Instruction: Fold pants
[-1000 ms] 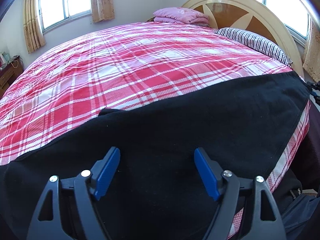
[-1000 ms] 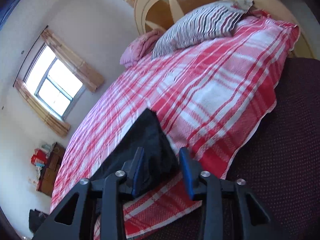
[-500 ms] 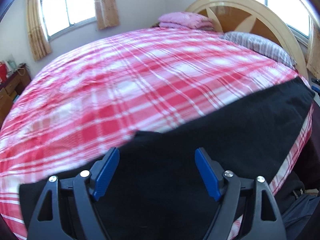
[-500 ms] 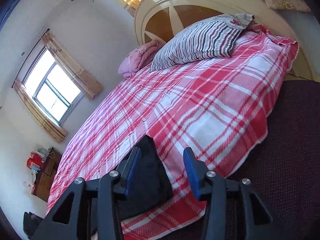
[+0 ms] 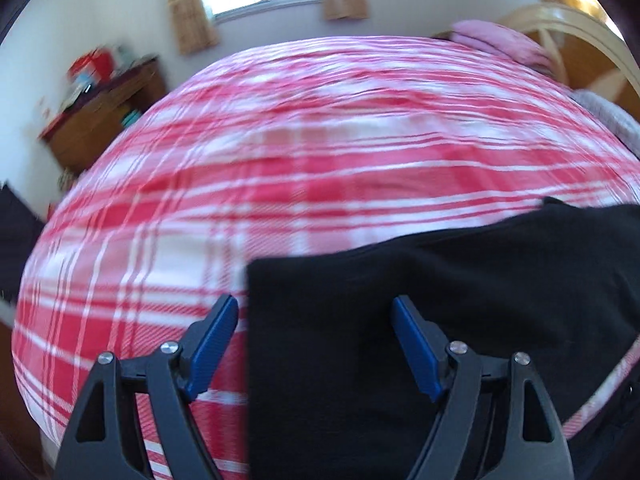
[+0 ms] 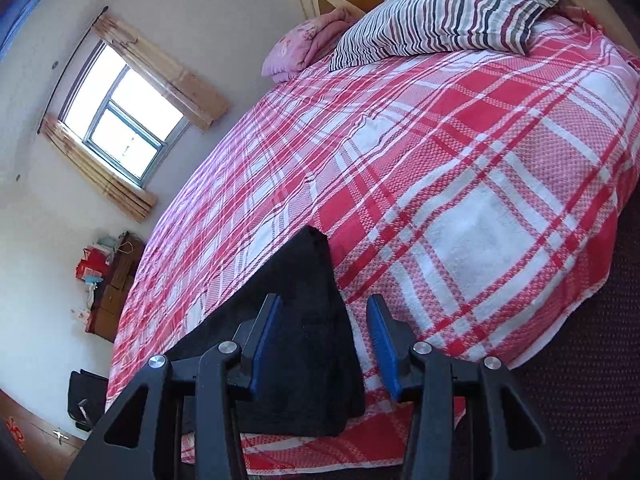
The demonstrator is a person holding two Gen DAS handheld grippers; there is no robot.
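Observation:
The black pants lie flat along the near edge of the red plaid bed. My left gripper is open and empty, hovering over the pants' left end; its left finger is over bare bedspread. In the right wrist view the pants' right end lies in a folded wedge on the bed. My right gripper is open, its blue fingers astride that end without pinching it.
The plaid bedspread covers the bed. A striped pillow and a folded pink blanket lie by the headboard. A wooden dresser with clutter stands at the left wall. A dark carpeted surface lies right of the bed.
My left gripper has swung left along the pants to their left end. My right gripper has opened wider around the pants' right end and shifted a little.

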